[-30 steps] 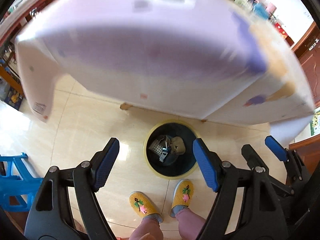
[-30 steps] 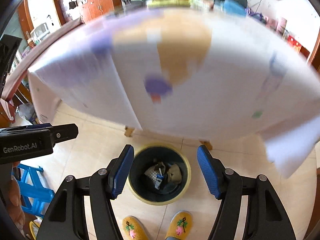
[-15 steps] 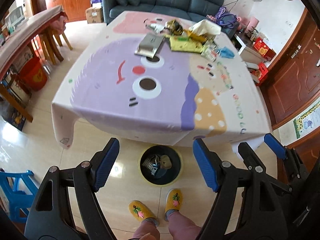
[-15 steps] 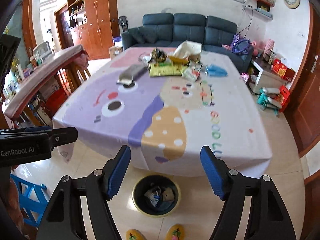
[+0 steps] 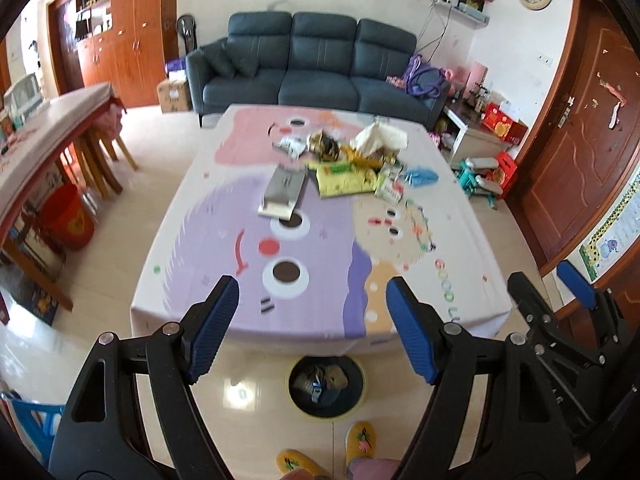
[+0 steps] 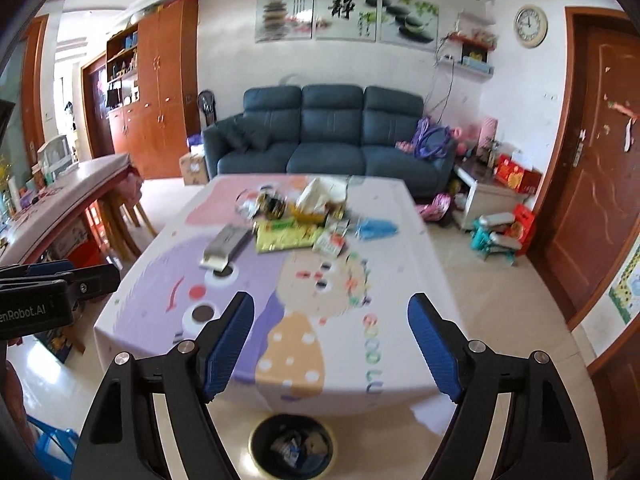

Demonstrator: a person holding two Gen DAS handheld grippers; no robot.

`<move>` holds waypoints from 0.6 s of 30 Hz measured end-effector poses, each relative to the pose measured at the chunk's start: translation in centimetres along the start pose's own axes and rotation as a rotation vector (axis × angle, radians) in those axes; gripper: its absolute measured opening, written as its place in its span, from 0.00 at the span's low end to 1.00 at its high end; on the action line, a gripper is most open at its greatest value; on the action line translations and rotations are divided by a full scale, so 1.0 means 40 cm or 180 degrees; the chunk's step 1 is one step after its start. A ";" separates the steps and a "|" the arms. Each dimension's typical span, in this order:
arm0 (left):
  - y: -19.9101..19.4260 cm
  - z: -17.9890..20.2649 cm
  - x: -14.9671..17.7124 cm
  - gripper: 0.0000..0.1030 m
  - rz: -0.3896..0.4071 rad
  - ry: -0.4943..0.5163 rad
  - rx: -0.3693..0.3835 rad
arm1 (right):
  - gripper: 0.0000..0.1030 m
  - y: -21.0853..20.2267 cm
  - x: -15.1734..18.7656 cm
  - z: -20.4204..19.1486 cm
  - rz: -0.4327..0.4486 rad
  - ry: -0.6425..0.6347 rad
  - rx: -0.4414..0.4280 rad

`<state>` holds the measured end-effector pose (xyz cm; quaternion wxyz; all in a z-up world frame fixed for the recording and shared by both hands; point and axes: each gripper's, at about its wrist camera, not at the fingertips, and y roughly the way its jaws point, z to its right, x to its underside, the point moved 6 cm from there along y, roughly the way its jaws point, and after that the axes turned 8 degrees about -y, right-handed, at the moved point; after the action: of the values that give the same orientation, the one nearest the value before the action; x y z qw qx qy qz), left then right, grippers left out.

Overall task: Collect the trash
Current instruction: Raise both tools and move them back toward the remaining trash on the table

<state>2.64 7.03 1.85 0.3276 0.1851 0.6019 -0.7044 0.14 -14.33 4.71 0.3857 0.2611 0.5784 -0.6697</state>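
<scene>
On the floor at the near edge of the table [image 5: 320,312] stands a bin [image 5: 326,386], dark inside with a yellow rim, partly tucked under the hanging cloth [image 6: 348,364]. Crumpled trash [image 5: 320,380] already lies in the bin. More litter [image 5: 344,160] is piled on the far half of the table, well apart from the bin: a grey flat pack [image 5: 284,190] on the left of the pile, a yellow-green wrapper [image 5: 344,178] beside it, a white bag [image 5: 380,138] behind, and a blue scrap [image 5: 420,176] at the right. The frames are blurred, so finer detail of the pile cannot be told.

Above the near table edge the left gripper [image 5: 310,332] hangs with its blue-padded fingers spread wide, nothing between them. Likewise the right gripper [image 6: 332,348] is spread apart and empty, over the near edge just right of the left one; in the left view it shows at the right border. Both are well apart from the pile and from the bin.

Below the bin, two yellow slippers [image 5: 360,442] show on the tiled floor [image 5: 120,360]. Beyond the table stands a dark blue sofa [image 5: 316,68].
</scene>
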 end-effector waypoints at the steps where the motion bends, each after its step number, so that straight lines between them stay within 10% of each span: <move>1: -0.007 0.003 -0.011 0.71 0.0024 0.0011 -0.0002 | 0.79 -0.006 -0.017 0.009 0.0038 -0.0010 0.0026; 18: 0.226 0.168 -0.264 0.71 0.0029 0.0251 -0.0092 | 0.82 0.243 -0.177 0.259 -0.0107 0.0281 -0.0255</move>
<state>17.28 2.48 3.58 0.3094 0.2108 0.6235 -0.6863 13.12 -23.25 6.78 0.3587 0.2650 0.6255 -0.6402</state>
